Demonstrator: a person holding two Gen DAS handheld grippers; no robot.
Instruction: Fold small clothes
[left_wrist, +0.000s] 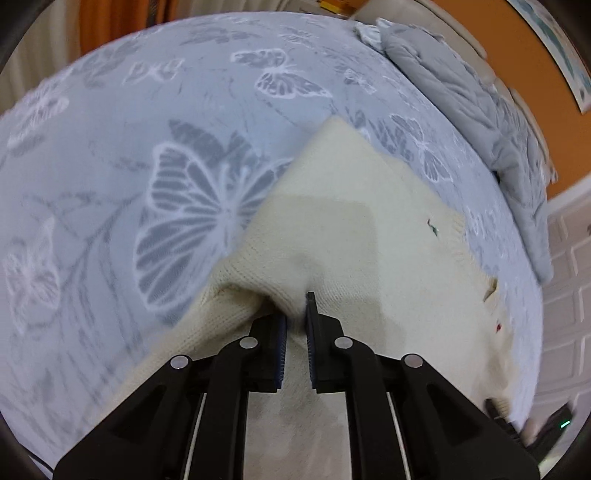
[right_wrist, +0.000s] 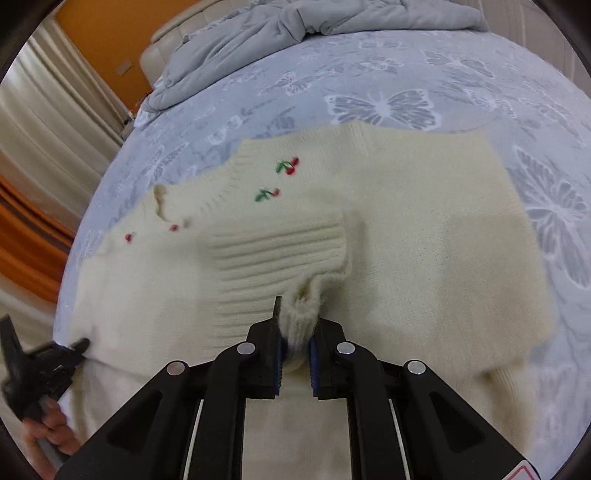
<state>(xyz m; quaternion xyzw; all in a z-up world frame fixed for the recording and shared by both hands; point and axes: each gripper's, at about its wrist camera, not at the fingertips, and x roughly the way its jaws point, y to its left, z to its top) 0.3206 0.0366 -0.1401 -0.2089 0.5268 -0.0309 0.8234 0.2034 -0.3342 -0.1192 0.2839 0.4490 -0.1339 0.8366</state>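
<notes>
A cream knit sweater (left_wrist: 351, 240) with small embroidered cherries (right_wrist: 288, 166) lies spread on the bed. In the left wrist view my left gripper (left_wrist: 295, 308) is shut on a pinched fold of the sweater's plain knit near its edge. In the right wrist view my right gripper (right_wrist: 297, 321) is shut on the end of a ribbed sleeve cuff (right_wrist: 280, 258), which is folded over the sweater's body (right_wrist: 424, 240). At the lower left of that view, a hand holds the left gripper (right_wrist: 79, 349) at the sweater's side edge.
The bed has a pale blue sheet with a butterfly print (left_wrist: 110, 147). A crumpled grey duvet (right_wrist: 295, 18) lies along the far side by the headboard, also seen as the duvet (left_wrist: 461, 92) at the right. Orange walls and beige curtains (right_wrist: 44, 122) surround the bed.
</notes>
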